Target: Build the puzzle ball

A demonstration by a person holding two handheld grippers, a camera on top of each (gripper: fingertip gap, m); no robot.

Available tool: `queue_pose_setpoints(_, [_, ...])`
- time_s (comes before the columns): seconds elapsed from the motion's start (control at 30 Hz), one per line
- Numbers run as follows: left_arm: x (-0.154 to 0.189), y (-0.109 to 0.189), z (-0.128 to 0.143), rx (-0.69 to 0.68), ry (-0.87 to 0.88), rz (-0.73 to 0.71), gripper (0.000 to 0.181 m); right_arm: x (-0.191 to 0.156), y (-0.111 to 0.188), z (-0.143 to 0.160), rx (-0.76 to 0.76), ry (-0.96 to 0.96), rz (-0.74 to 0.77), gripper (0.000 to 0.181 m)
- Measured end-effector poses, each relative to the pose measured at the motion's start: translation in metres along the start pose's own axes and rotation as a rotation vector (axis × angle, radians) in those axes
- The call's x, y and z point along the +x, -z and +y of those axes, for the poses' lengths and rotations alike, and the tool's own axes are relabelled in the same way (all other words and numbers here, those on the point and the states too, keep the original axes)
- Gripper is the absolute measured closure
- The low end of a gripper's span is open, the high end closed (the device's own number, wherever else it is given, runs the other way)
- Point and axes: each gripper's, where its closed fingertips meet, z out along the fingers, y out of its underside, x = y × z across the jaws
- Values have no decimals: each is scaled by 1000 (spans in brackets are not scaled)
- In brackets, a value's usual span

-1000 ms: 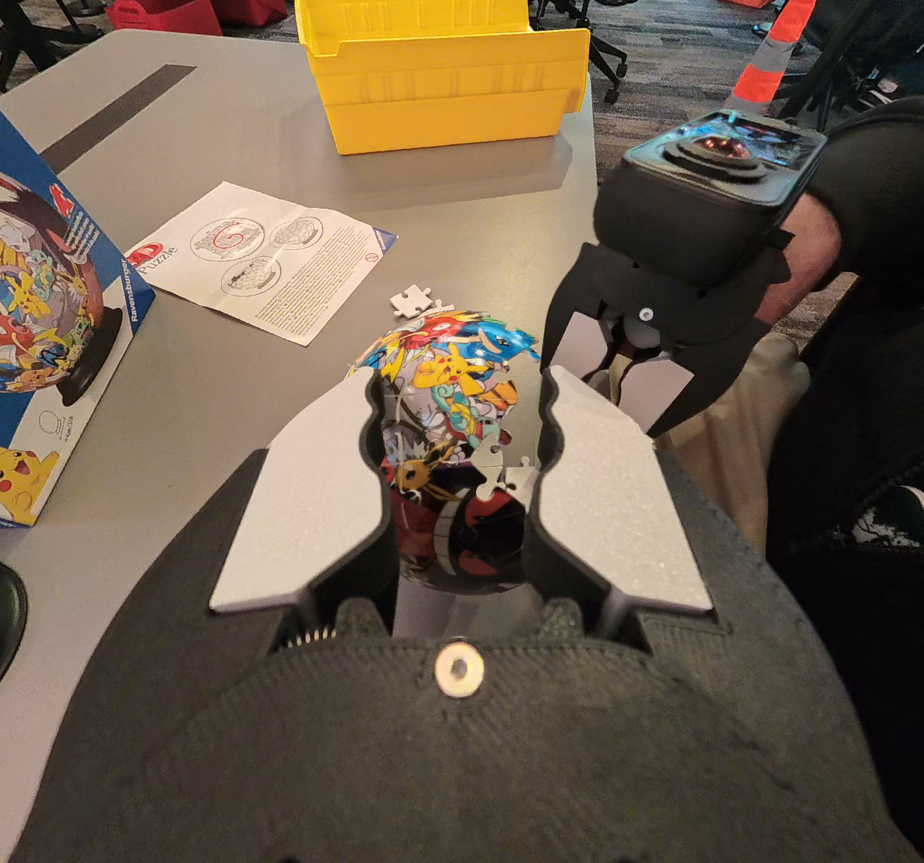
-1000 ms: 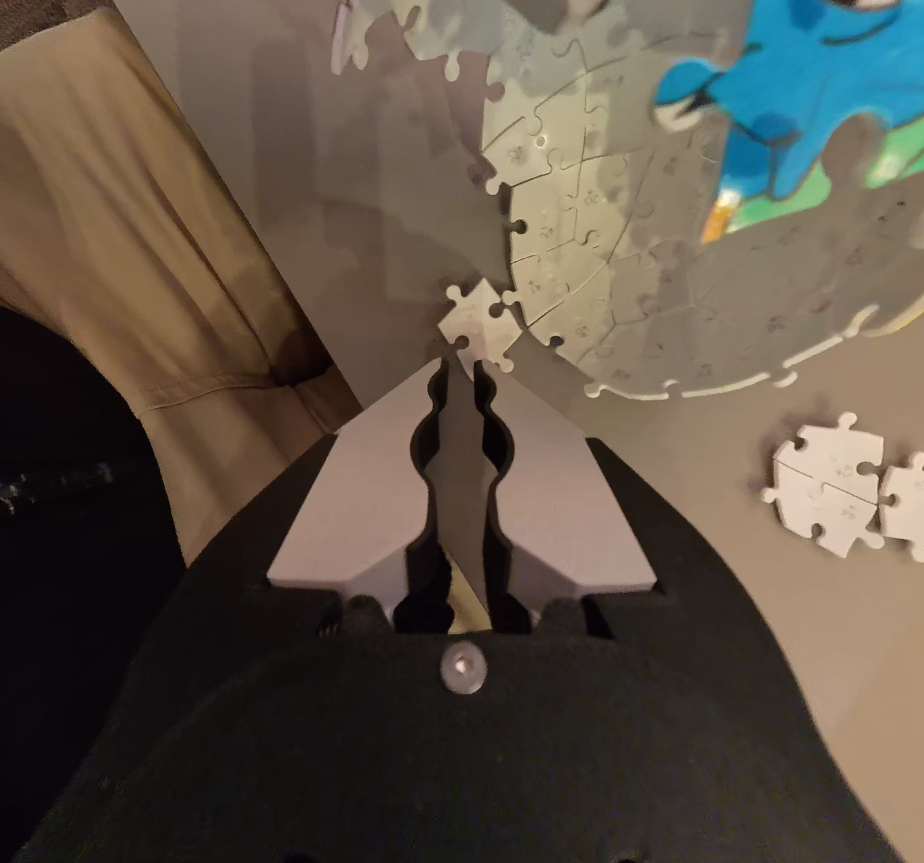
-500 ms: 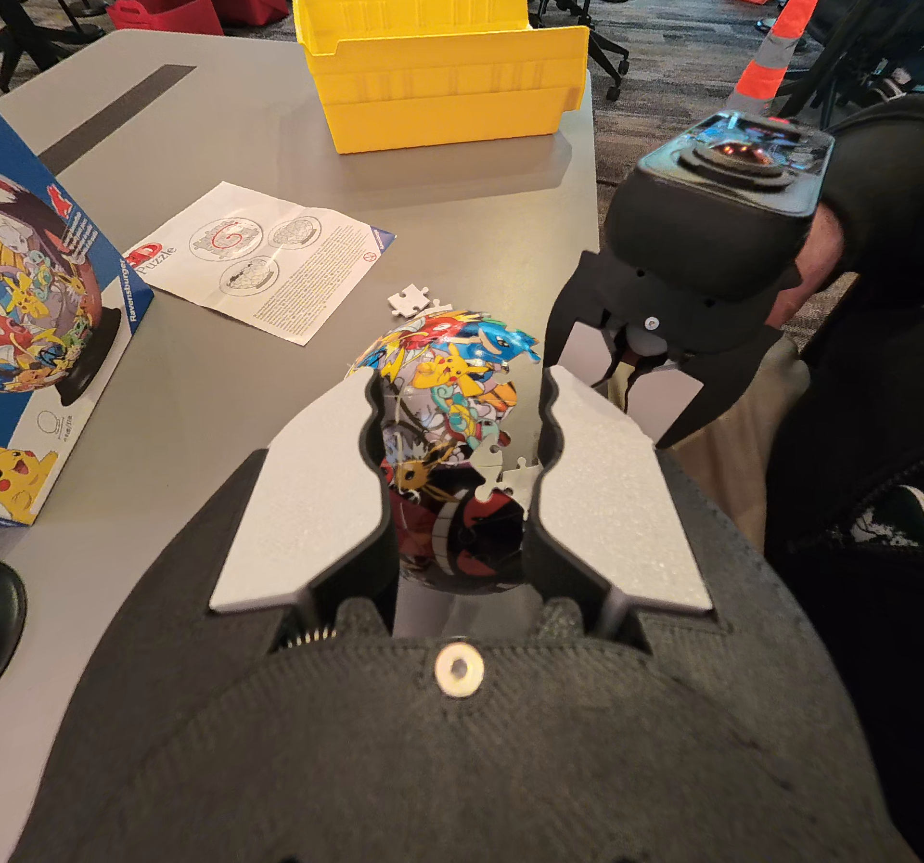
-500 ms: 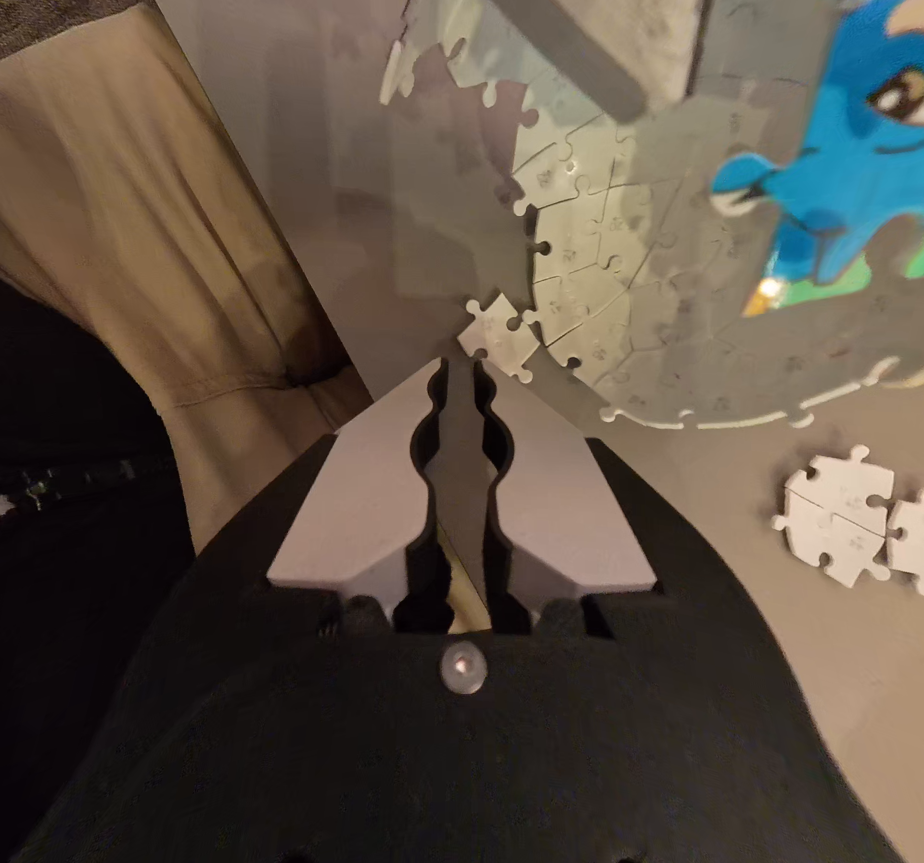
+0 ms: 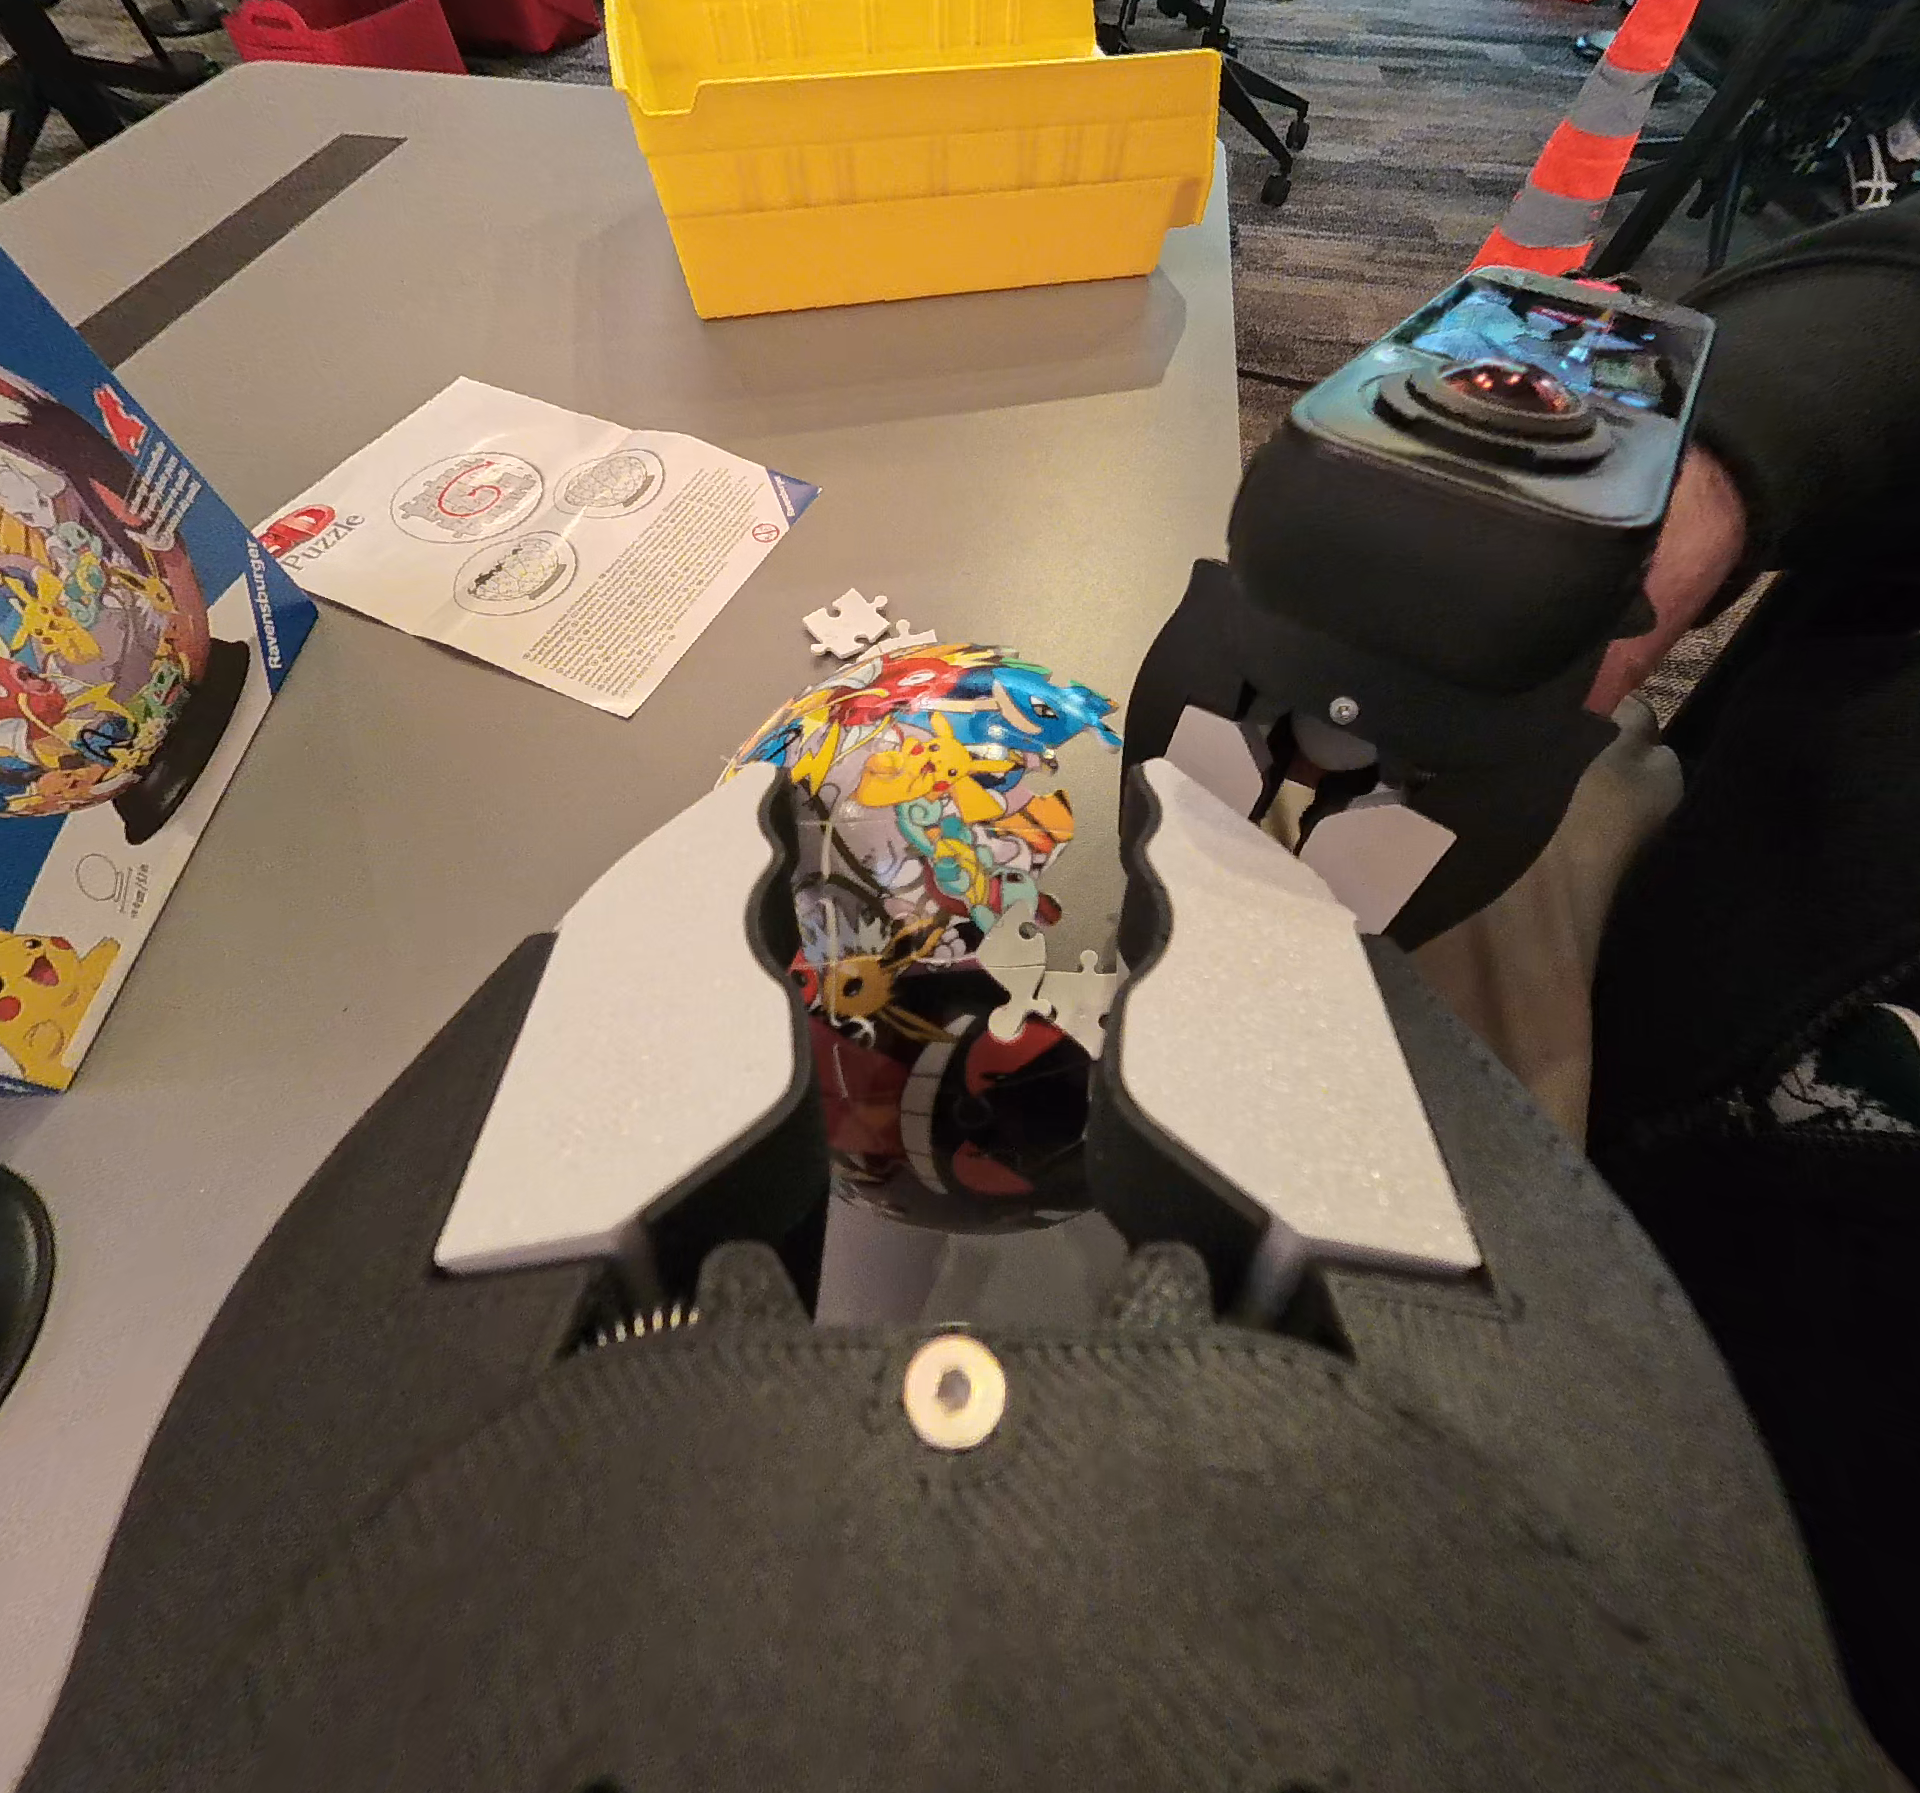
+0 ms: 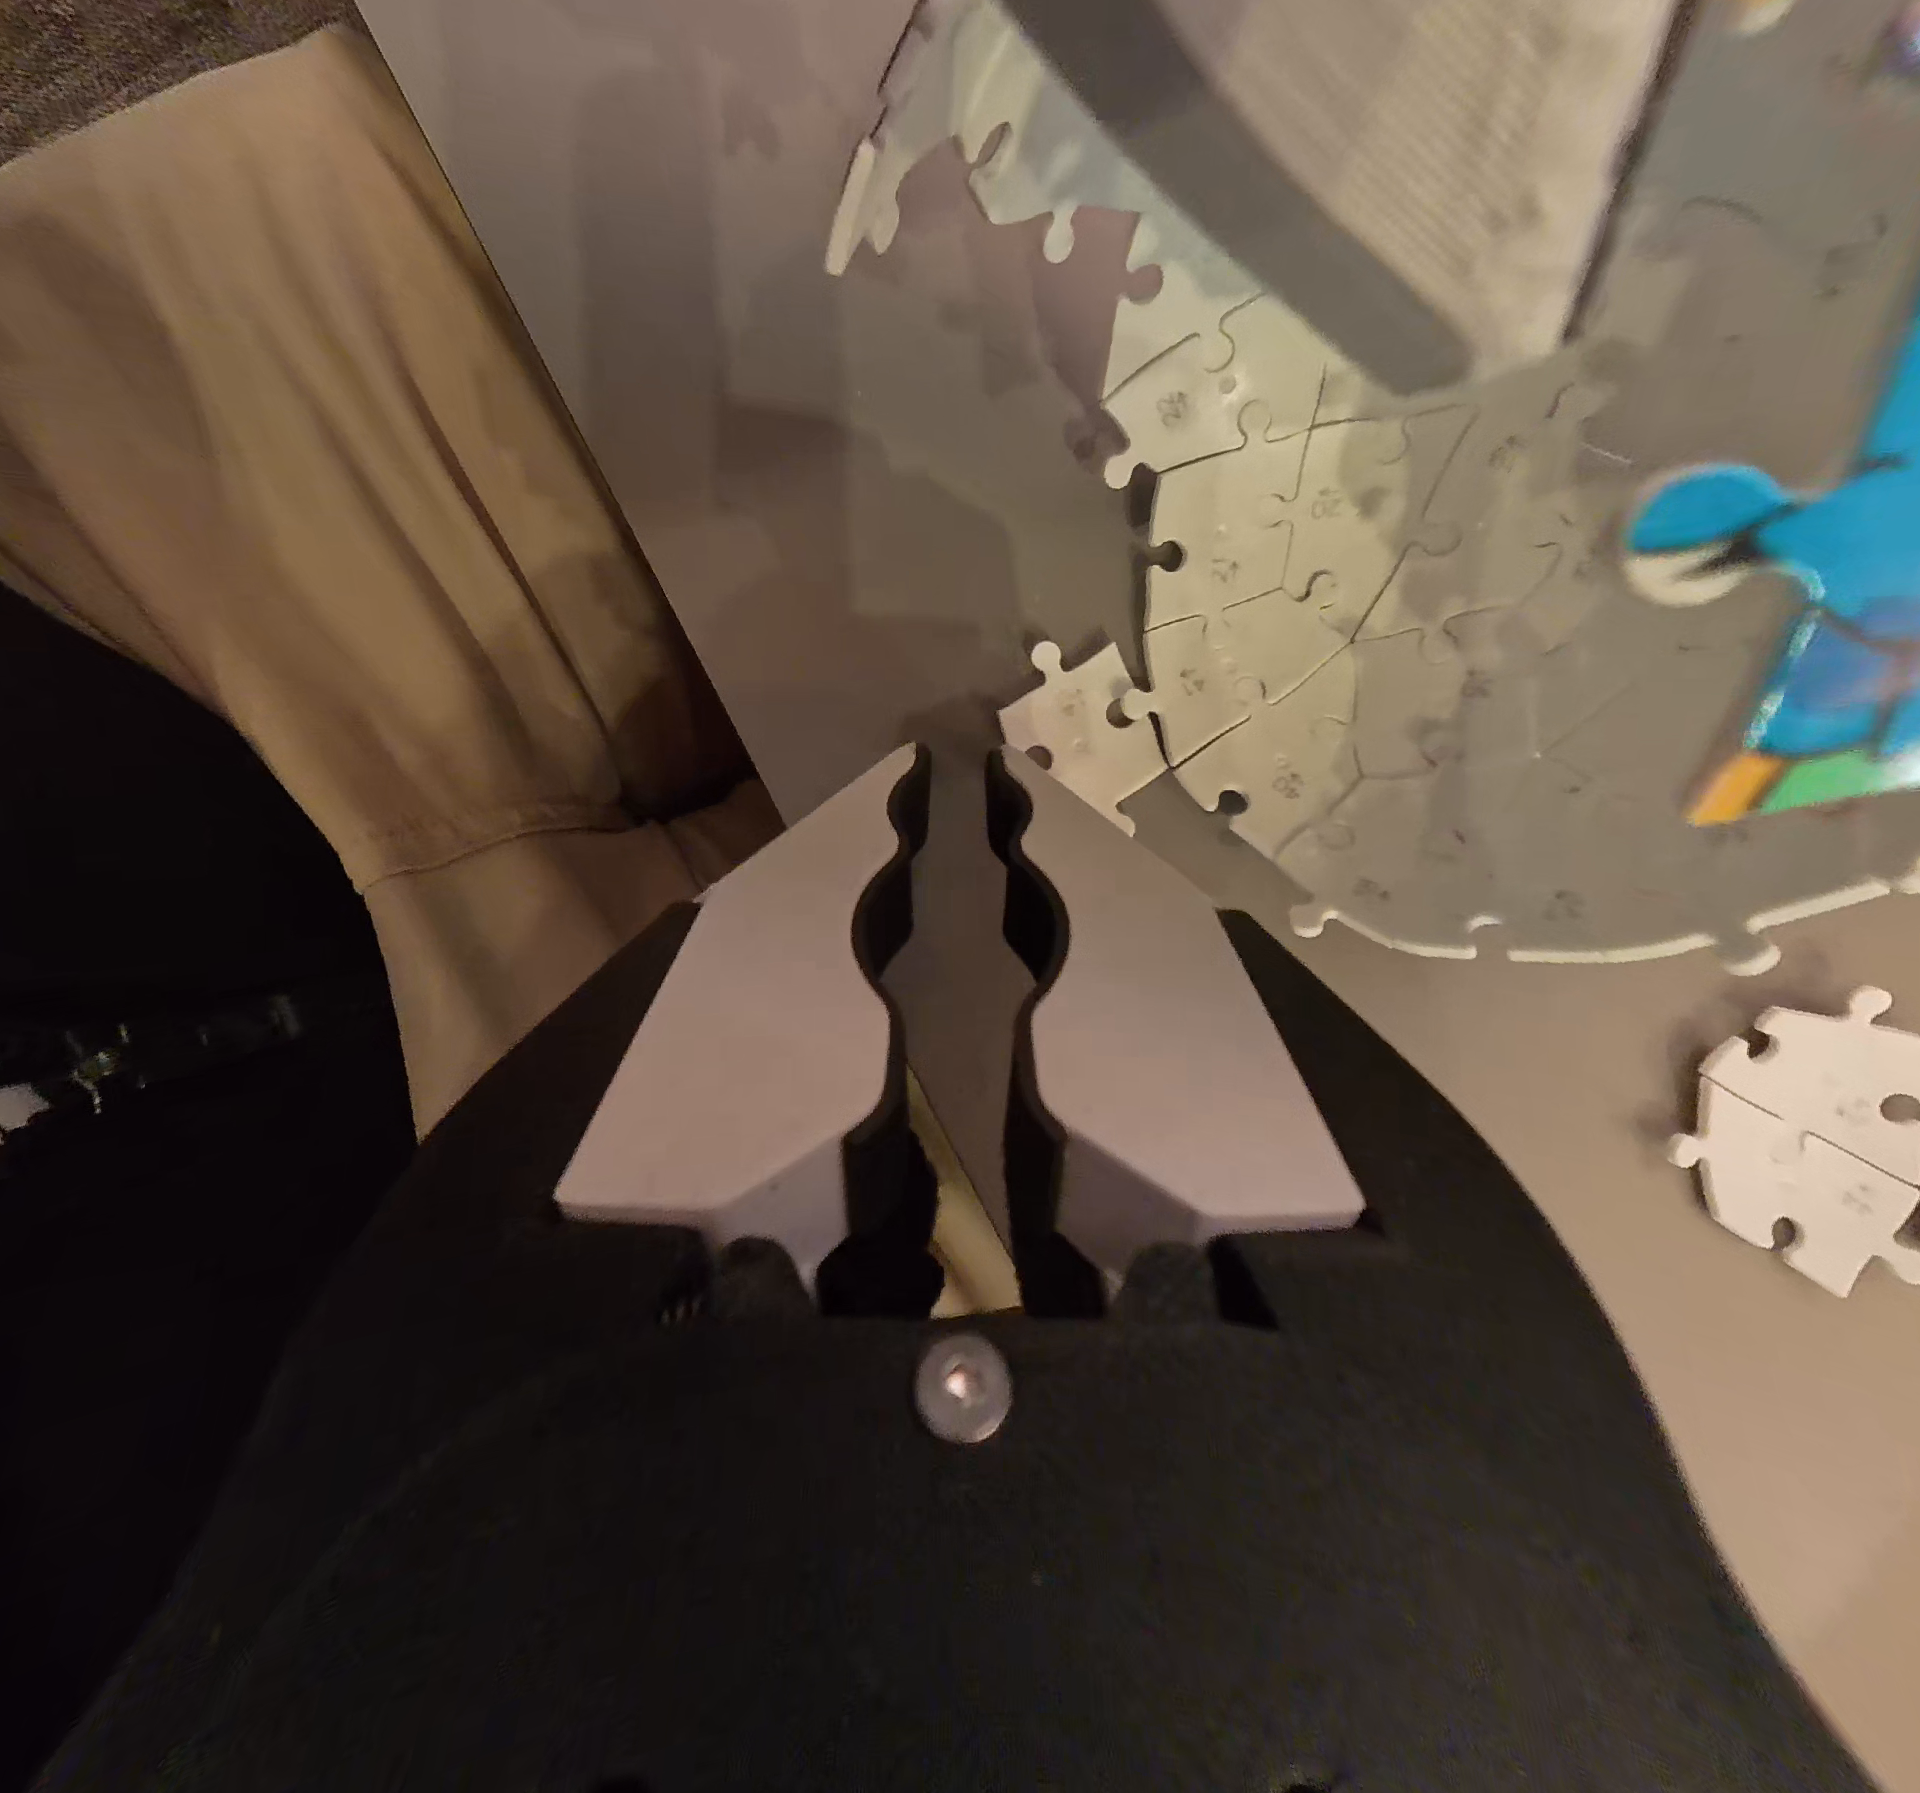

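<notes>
1. Nearest in the left wrist view, the left tool [image 5: 951, 891] is clamped on the puzzle ball [image 5: 935, 922], one finger against each side of it.
2. Partly built, the puzzle ball shows its coloured cartoon print on top and a jagged open edge on its right side, where pale piece backs [image 5: 1049, 985] show.
3. Just right of the ball, the right tool [image 5: 1299, 808] points down toward that open edge, with a person's hand [image 5: 1683, 559] behind it.
4. From the right wrist view, the right tool's [image 6: 958, 756] fingers stand a narrow gap apart with nothing between them.
5. Just past those tips, a single pale piece [image 6: 1091, 720] sits against the ball's [image 6: 1403, 652] unfinished edge; whether it is fully locked in cannot be told.
6. Right of the ball's lower rim, two joined loose pieces [image 6: 1808, 1141] lie face down on the grey surface [image 6: 1455, 1224].
7. Beyond the ball in the left wrist view, a loose white piece [image 5: 847, 619] lies on the surface [image 5: 468, 808].
8. Left of the ball lie a folded instruction sheet [image 5: 540, 538] and, farther left, the blue puzzle box [image 5: 94, 725].
9. Far behind the ball, a yellow bin [image 5: 914, 122] stands near the surface's back edge.
10. Past the surface, on the floor to the ball's far right, an orange cone [image 5: 1610, 102] stands.
</notes>
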Motion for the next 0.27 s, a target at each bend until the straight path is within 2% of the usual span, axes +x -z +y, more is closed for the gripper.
queue_pose_setpoints(0.27, [1, 0, 0, 2, 1, -1, 122, 9, 5, -10, 54, -16, 36, 173])
